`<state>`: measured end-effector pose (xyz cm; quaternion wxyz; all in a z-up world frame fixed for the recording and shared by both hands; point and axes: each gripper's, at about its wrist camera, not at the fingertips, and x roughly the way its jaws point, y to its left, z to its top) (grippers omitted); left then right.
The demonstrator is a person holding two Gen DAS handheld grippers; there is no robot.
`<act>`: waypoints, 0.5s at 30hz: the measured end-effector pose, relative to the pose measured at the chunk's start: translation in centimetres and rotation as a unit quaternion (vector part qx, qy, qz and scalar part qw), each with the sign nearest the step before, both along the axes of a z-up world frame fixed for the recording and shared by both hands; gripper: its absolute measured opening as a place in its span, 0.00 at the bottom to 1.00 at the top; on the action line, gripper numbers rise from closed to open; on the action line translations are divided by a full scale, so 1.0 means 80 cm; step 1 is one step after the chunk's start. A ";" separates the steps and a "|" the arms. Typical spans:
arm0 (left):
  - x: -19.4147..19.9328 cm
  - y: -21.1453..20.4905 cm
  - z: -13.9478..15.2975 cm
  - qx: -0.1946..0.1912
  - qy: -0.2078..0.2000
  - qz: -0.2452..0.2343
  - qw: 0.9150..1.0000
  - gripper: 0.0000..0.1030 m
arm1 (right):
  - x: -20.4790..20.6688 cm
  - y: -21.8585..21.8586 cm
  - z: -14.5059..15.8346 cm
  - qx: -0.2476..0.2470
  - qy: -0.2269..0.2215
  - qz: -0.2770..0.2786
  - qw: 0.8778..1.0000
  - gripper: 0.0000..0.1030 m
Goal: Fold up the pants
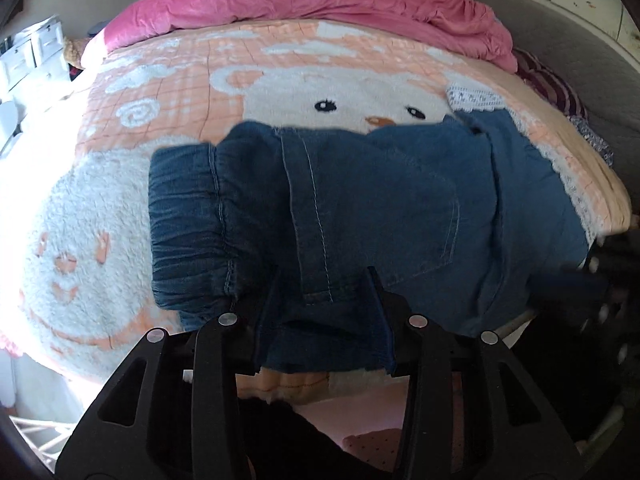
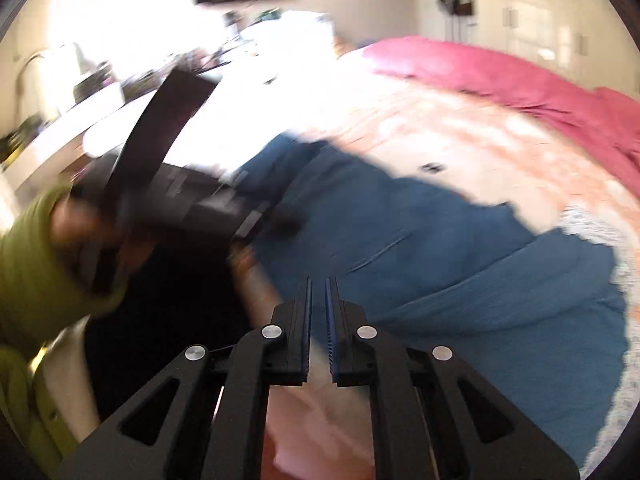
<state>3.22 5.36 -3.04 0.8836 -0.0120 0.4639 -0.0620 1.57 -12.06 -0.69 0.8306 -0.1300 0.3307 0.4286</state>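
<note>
Blue denim pants (image 1: 380, 208) lie folded on the peach bear-print blanket (image 1: 280, 88), with the gathered waistband (image 1: 188, 216) at the left. My left gripper (image 1: 324, 280) is open wide, and the near edge of the pants lies between its fingers (image 1: 376, 292). In the blurred right wrist view the pants (image 2: 460, 264) spread across the bed. My right gripper (image 2: 318, 292) is nearly closed with a narrow gap and holds nothing, above the pants' near edge. The left gripper's body (image 2: 200, 196) and the person's hand rest at the pants' left end.
A pink duvet (image 1: 320, 0) is bunched along the bed's far side. A grey headboard (image 1: 580, 40) is at the right, with striped and lace-edged cloth near it. White drawers (image 1: 32, 52) stand at the left. The person's green sleeve (image 2: 36, 264) is at the left.
</note>
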 end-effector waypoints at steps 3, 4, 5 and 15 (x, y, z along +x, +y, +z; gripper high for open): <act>-0.013 0.002 -0.006 -0.001 0.008 0.000 1.000 0.33 | 0.022 0.002 0.000 -0.001 -0.001 -0.034 0.999 0.20; -0.015 0.002 -0.007 -0.001 0.010 0.000 1.000 0.33 | 0.028 0.004 -0.003 -0.003 0.004 -0.042 0.999 0.30; -0.017 0.003 -0.008 -0.001 0.012 0.000 1.000 0.33 | 0.033 0.005 -0.008 -0.009 0.013 -0.050 0.999 0.33; -0.019 0.005 -0.013 -0.005 0.011 0.001 1.000 0.33 | 0.049 -0.006 -0.058 -0.040 0.065 -0.067 0.995 0.37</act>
